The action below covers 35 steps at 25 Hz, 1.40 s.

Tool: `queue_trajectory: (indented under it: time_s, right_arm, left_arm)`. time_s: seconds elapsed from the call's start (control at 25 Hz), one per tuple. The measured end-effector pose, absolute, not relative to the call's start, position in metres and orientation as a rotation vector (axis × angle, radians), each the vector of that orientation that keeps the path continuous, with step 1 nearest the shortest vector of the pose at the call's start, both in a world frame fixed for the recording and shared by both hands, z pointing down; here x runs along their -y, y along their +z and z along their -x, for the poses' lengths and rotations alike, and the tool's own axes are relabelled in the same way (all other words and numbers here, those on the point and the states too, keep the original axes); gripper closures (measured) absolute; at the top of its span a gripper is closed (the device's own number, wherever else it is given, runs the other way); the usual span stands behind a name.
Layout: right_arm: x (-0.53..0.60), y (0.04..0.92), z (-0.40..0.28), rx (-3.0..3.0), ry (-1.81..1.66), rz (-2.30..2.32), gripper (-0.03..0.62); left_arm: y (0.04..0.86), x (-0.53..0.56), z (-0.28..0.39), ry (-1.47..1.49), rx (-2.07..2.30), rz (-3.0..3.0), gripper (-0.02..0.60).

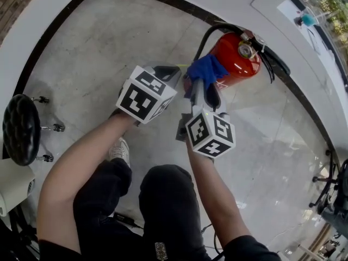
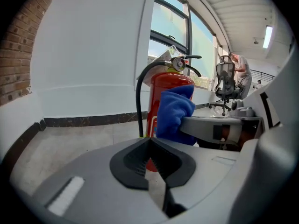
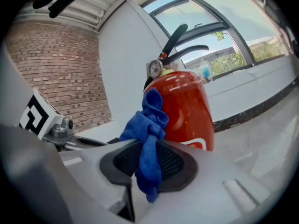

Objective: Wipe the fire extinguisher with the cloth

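Right hand-held gripper (image 3: 148,160) pinches a crumpled blue cloth (image 3: 150,122); left hand-held gripper (image 2: 152,158) is pressed together, empty. Wiping looks not yet begun: next, press the cloth onto the red metal fire extinguisher (image 3: 187,108).

Red fire extinguisher (image 1: 239,61) with black hose (image 2: 138,101); blue cloth (image 1: 206,69); black-and-white square-patterned marker cubes (image 1: 145,94); reddish-brown brick wall (image 3: 60,64); grey concrete floor (image 1: 109,42).

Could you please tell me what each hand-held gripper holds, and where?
Right hand-held gripper pinches the blue cloth near one end; left hand-held gripper is shut, empty.
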State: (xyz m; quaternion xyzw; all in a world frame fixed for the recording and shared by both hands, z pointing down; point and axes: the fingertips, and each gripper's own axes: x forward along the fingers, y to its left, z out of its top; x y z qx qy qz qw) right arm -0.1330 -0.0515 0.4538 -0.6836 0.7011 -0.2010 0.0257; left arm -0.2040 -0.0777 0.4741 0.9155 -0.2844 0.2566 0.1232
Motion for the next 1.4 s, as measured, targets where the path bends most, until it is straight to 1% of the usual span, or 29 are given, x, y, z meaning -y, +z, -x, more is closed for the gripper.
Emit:
queue_trajectory:
  time_s: [0.28, 0.56, 0.68, 0.84, 1.08, 1.28, 1.4]
  right_arm:
    - [0.021, 0.437, 0.092, -2.261, -0.388, 2.203, 0.5]
    - [0.017, 0.434, 0.026, -2.32, -0.236, 2.338, 0.5]
    - [0.029, 0.438, -0.002, -2.323, -0.259, 2.353, 0.5]
    - [0.046, 0.451, -0.022, -2.379, -0.281, 2.385, 0.5]
    - [0.041, 0.486, -0.014, -2.452, -0.409, 2.404, 0.5]
    - [0.023, 0.504, 0.022, -2.515, -0.575, 2.283, 0.502]
    - [0.017, 0.502, 0.05, -2.546, -0.615, 2.196, 0.502]
  left_arm:
    - [0.47, 0.059, 0.17, 0.766, 0.756, -2.724, 0.577]
    - [0.468, 0.049, 0.15, 0.784, 0.699, -2.751, 0.577]
    - [0.471, 0.048, 0.145, 0.787, 0.688, -2.756, 0.577]
    - [0.474, 0.048, 0.144, 0.788, 0.684, -2.749, 0.577]
    - [0.482, 0.049, 0.152, 0.806, 0.691, -2.728, 0.577]
    - [0.487, 0.055, 0.161, 0.81, 0.713, -2.699, 0.577]
    - [0.489, 0.058, 0.166, 0.818, 0.721, -2.693, 0.577]
